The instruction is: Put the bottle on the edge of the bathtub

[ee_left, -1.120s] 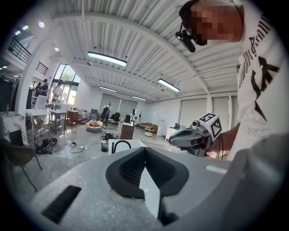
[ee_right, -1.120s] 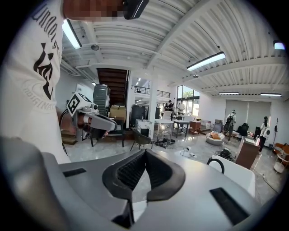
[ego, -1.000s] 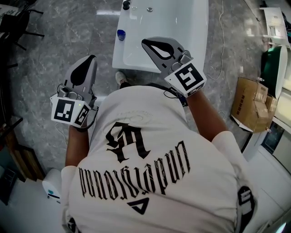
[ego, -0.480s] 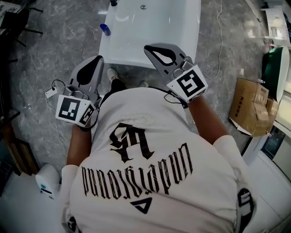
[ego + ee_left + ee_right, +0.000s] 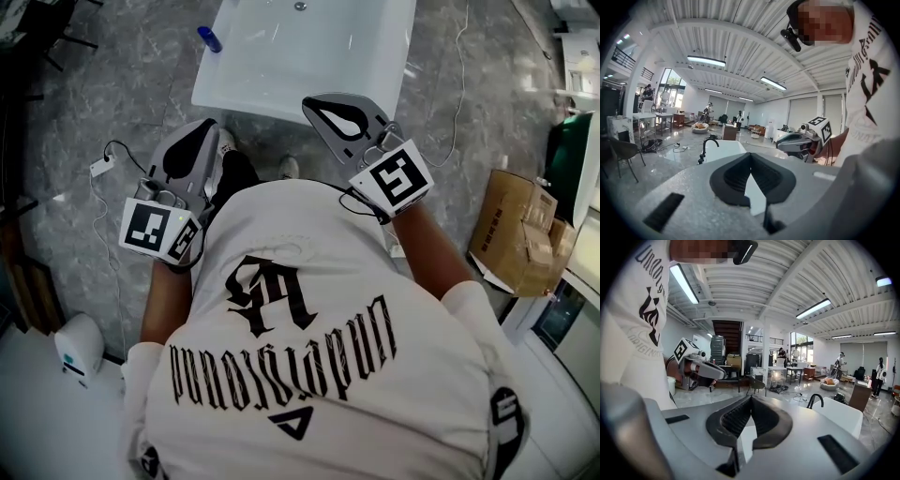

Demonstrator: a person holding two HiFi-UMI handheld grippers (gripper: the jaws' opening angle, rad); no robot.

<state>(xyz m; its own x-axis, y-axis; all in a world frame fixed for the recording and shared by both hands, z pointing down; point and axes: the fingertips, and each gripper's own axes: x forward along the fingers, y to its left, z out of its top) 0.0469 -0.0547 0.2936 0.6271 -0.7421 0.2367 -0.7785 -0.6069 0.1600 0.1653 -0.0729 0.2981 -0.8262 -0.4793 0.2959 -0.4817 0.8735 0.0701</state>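
Grey marble floor (image 5: 141,84) around white bathtub (image 5: 281,105), cardboard box (image 5: 516,234) nearby.

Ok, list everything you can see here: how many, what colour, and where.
bathtub: one, white, on the grey floor ahead
bottle: one, blue, at the bathtub's left rim
faucet: one, black, at the bathtub
cardboard box: one, brown, floor at right
floor unit: one, white, lower left
plug block: one, white, with cable, floor at left
left gripper: one, grey, jaws together, empty
right gripper: one, grey, jaws together, empty
T-shirt: one, white with black print, on the person
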